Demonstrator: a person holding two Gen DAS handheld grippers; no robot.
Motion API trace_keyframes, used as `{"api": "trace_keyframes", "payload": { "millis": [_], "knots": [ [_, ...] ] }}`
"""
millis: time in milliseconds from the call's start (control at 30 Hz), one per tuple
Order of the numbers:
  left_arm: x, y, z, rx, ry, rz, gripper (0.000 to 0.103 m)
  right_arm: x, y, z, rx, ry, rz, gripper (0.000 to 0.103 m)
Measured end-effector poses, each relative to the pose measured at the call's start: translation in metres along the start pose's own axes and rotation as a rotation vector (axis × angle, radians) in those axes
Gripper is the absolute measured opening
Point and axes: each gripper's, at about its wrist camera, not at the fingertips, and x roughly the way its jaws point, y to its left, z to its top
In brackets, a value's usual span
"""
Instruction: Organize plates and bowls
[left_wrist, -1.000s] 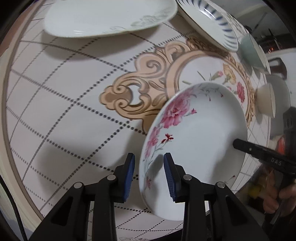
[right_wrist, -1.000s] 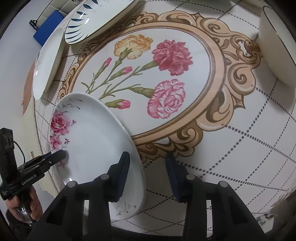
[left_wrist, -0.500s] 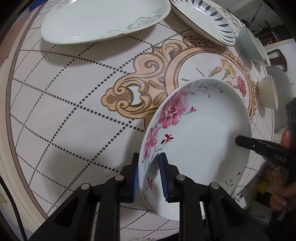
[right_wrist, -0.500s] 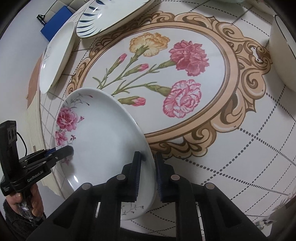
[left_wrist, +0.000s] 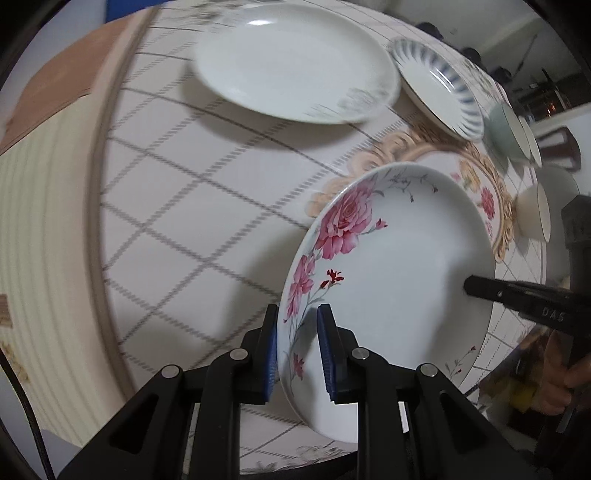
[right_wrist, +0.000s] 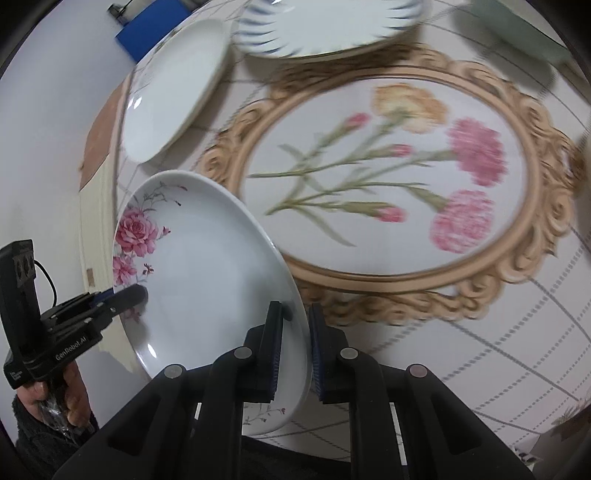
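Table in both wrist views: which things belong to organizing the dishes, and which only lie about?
Job:
- rose plate, gripped on opposite rims by left gripper and right gripper
- plain white plate
- blue-striped plate
- green bowl
- cream bowl

Lying about:
- blue box

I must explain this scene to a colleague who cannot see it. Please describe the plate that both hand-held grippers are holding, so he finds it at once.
Start at the table's gold-framed carnation picture. At its edge, toward the plain white plate, is the held plate. It alone has pink roses along its rim and is clamped on opposite edges.
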Motion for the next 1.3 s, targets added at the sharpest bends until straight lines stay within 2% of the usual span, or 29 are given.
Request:
{"api": "trace_keyframes", "payload": {
  "millis": [267,567,1000,1133,1233,1300],
  "knots": [
    [-0.009,0.054,-0.015,-0.093,-0.013,0.055,0.018,0.033,0.067,0.0,-0.109,0.068,0.011,0.016],
    [0.009,0.087,-0.024,-0.129,0.025,0.075,0.018,0.069,0.109,-0.006,-0.157,0.135,-0.023,0.016],
    [0.036,0.081,-0.027,-0.098,0.062,0.05,0.018,0.078,0.105,-0.006,-0.122,0.167,-0.086,0.016],
    [0.032,0.097,-0.025,-0.097,0.072,0.033,0.018,0.075,0.105,-0.007,-0.095,0.165,-0.086,0.016],
    [0.028,0.102,-0.025,-0.109,0.079,0.025,0.02,0.077,0.093,0.003,-0.069,0.17,-0.083,0.017],
    [0.021,0.111,-0.023,-0.132,0.074,0.032,0.029,0.071,0.078,0.008,-0.044,0.165,-0.087,0.018]
  ]
}}
